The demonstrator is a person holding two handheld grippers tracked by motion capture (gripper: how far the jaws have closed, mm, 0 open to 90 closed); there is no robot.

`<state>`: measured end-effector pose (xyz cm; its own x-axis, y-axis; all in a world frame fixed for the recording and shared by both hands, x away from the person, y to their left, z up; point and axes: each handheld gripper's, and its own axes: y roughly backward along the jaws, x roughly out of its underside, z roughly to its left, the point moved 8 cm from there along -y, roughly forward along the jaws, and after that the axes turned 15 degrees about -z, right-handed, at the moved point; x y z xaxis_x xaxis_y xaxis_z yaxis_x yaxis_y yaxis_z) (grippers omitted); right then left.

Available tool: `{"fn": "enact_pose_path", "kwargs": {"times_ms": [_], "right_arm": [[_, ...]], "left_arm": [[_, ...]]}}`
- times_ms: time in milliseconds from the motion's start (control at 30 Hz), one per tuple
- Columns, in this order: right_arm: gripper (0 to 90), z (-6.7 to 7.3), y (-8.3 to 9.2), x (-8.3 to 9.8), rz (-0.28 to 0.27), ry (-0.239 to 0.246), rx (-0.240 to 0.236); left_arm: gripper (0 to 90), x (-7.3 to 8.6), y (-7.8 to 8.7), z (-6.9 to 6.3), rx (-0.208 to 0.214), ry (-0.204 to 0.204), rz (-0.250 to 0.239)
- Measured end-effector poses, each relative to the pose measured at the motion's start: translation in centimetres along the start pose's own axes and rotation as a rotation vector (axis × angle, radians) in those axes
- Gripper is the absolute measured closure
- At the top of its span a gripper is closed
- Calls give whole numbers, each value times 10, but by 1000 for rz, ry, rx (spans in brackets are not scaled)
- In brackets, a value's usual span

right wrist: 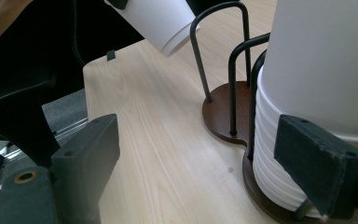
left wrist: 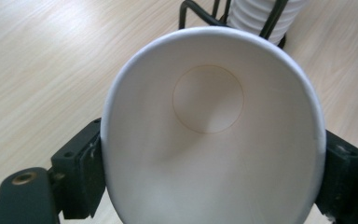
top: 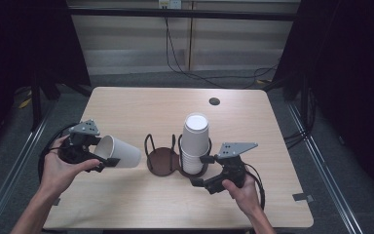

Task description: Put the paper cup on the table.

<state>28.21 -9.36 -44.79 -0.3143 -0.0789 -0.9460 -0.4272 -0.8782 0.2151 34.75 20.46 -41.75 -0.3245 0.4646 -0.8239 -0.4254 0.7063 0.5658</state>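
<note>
My left gripper [top: 103,158] is shut on a white paper cup [top: 122,152] held on its side above the table's left part. The left gripper view looks into the cup's mouth [left wrist: 212,135], and the jaws squeeze its rim to an oval. The cup's bottom points at a brown cup holder [top: 159,163] with black wire loops. The holder's left bay is empty; its right bay holds a tall stack of white cups [top: 195,141]. My right gripper [top: 200,171] stands open low beside that stack [right wrist: 317,60], one jaw close to it, nothing gripped. The held cup [right wrist: 161,21] hangs past the holder's loops [right wrist: 214,46].
The light wooden table [top: 141,105] has a round dark grommet hole [top: 214,101] near its back edge. Cables lie on the floor behind it [top: 199,73]. Dark frames stand at both sides. Bare tabletop lies in front of the holder and behind it.
</note>
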Motion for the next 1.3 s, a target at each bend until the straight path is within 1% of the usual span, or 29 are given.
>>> {"fn": "enact_pose_path", "kwargs": {"times_ms": [67, 100, 133, 167, 200, 300, 333, 367, 433, 467, 500, 533, 567, 633, 667, 733, 800, 833, 867, 900, 933, 967, 1000, 1067, 1133, 1167, 1200, 1267, 1300], "right_arm": [[148, 0, 0, 0, 1, -4, 0], [147, 0, 0, 0, 0, -4, 1], [147, 0, 0, 0, 1, -4, 0], [147, 0, 0, 0, 2, -5, 1], [147, 0, 0, 0, 2, -6, 0], [147, 0, 0, 1, 3, -4, 1], [147, 0, 0, 0, 2, -4, 1], [147, -1, 1, 0, 1, -4, 3], [147, -1, 1, 1, 3, -5, 2], [148, 0, 0, 1, 5, -5, 1], [148, 0, 0, 2, 6, -3, 0], [147, 0, 0, 2, 10, -3, 0], [147, 0, -1, 2, 13, 0, 2], [148, 0, -1, 3, 13, 1, 3], [148, 0, -2, 3, 13, -1, 1], [148, 0, -2, 3, 15, -1, 1], [148, 0, -1, 3, 17, -5, -3], [148, 0, -1, 3, 15, -7, -2], [147, -1, -1, 3, 15, -8, 0], [148, -1, -1, 3, 16, -8, -1], [147, -1, -1, 4, 18, -10, -2], [148, -1, -2, 4, 20, -11, -3], [148, -1, -2, 5, 21, -12, -4], [148, 0, -3, 6, 25, -11, -5], [147, 0, -3, 7, 26, -11, -6], [148, 0, -3, 7, 26, -13, -6], [148, 0, -3, 7, 27, -14, -7], [147, 0, -3, 7, 34, -15, -7], [148, 0, -2, 6, 29, -14, -8]], "left_arm": [[146, -3, 0, 4, -10, -3, 17], [146, -4, 0, 6, -18, 2, 18], [146, -6, 0, 9, -25, -2, 23], [146, -7, -1, 11, -23, -2, 30], [146, -8, -2, 13, -30, -6, 37], [146, -10, -6, 17, -35, -10, 61], [145, -11, -8, 19, -31, -23, 78], [145, -11, -9, 20, -28, -18, 85], [144, -13, -13, 24, -32, -23, 100], [143, -12, -14, 25, -27, -19, 115], [143, -13, -17, 28, -35, -30, 120], [143, -13, -19, 29, -40, -25, 119], [143, -12, -21, 30, -33, -23, 132], [142, -10, -27, 34, -40, -43, 166], [142, -9, -30, 36, -38, -46, 177], [142, -9, -33, 39, -38, -33, 194], [142, -8, -36, 42, -34, -33, 217], [140, -7, -39, 44, -27, -42, 235], [138, -6, -40, 45, -31, -43, 244], [138, -6, -43, 47, -39, -32, 248], [138, -6, -46, 48, -27, -32, 267], [138, -5, -47, 49, -22, -42, 284], [137, -6, -50, 49, -35, -37, 290], [136, -6, -54, 50, -30, -52, 325], [134, -7, -58, 51, -31, -61, 342], [134, -9, -61, 51, -49, -60, 338], [133, -9, -62, 52, -57, -64, 343], [132, -8, -66, 53, -46, -52, 363], [131, -7, -68, 55, -50, -55, 377]]}}
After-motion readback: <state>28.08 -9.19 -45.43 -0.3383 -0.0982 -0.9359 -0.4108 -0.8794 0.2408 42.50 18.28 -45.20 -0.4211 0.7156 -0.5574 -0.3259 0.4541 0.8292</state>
